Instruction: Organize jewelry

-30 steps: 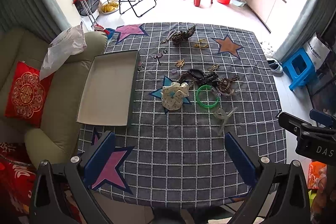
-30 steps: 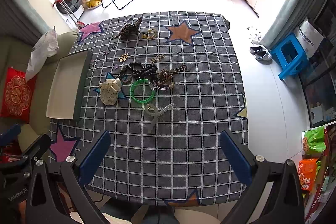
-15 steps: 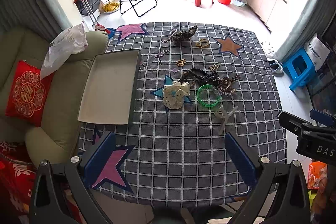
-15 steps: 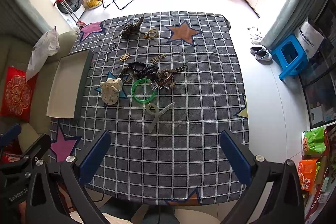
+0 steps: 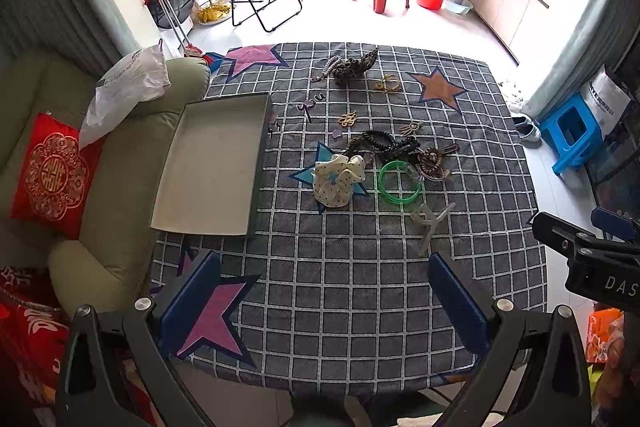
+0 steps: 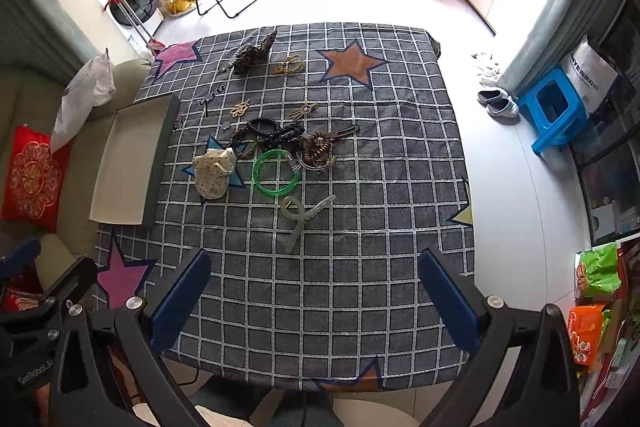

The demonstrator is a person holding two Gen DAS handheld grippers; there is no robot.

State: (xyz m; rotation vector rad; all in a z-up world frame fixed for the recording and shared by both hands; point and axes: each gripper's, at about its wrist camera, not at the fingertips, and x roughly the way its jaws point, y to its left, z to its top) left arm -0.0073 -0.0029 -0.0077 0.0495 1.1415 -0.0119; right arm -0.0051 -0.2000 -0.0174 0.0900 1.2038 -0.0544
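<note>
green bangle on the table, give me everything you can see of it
The green bangle is a closed ring of translucent bright green, plastic by the look of it, lying flat on the checked tablecloth near the middle of the table. The cloth shows through its centre. Its far-right edge meets the tangle of dark hair ties and clips, and a small clear piece overlaps the rim there. The spotted cream scrunchie lies to its left, apart; the frosted clear hair clip lies just nearer, seemingly not touching. Neither gripper is near it.
</note>
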